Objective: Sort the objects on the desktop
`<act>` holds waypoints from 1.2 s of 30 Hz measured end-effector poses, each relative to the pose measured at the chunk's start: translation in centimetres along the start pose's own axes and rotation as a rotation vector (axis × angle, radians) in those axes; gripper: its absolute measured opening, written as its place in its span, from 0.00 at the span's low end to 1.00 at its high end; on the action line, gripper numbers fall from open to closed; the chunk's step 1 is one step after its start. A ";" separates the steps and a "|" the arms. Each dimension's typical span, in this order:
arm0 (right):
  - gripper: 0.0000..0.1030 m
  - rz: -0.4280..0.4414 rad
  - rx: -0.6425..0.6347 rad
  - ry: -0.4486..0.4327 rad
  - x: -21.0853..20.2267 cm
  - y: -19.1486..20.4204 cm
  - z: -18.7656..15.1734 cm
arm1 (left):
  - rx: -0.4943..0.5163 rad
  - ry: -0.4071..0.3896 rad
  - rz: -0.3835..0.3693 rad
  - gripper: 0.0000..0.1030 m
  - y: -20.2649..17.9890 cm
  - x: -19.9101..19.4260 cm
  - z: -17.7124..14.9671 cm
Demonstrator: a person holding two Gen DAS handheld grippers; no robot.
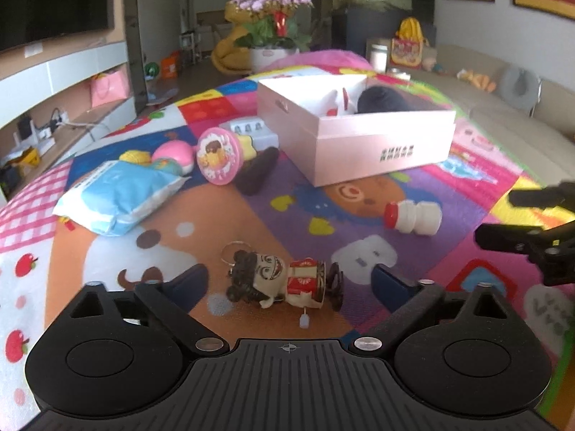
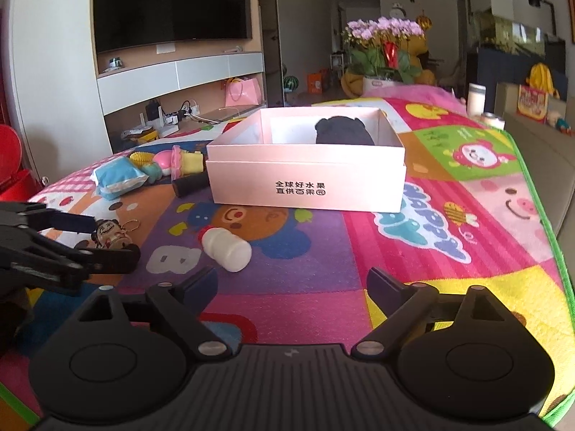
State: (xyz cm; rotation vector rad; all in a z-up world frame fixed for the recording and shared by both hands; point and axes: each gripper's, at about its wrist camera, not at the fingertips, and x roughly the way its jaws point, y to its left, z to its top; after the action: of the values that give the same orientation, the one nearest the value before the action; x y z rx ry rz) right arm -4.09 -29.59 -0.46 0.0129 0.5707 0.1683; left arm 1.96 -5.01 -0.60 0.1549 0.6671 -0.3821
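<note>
1. Left gripper (image 1: 287, 280): jaws spread wide, nothing pinched. The figurine keychain (image 1: 284, 280) lies on the play mat (image 1: 251, 215) right between the two fingertips, pads clear of it on both sides.
2. Figurine's long axis runs side to side across the jaw gap, head toward the left finger, key ring (image 1: 233, 251) beyond the head. A squeeze would likely catch it end to end; a wrist roll may suit better.
3. Right gripper (image 2: 291, 283): also spread, empty, over bare mat. The white bottle (image 2: 226, 249) lies on its side ahead and to its left, red cap pointing away; nearer this hand than the left.
4. Pink box (image 2: 305, 183) sits beyond both, open top, a dark object (image 2: 343, 131) inside.
5. Open mat between the figurine, bottle and box; the other toys cluster well to the left.
</note>
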 end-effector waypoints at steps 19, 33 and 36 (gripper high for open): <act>0.69 -0.011 -0.158 0.093 3.7 2.9 2.1 | -0.117 -0.033 0.044 0.93 -0.3 -3.6 -2.7; 0.69 0.056 -0.058 0.114 4.2 3.3 2.8 | -0.173 -0.044 0.031 0.94 0.3 -3.7 -2.9; 0.63 0.046 -0.046 0.119 4.9 4.3 2.9 | -0.175 -0.045 0.033 0.94 0.3 -3.8 -2.9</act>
State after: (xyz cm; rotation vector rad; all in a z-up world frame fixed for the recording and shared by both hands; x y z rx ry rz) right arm 0.84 -24.42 -0.44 -0.0287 0.6853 0.2284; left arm -2.31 -2.80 -0.48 -0.0090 0.6501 -0.2935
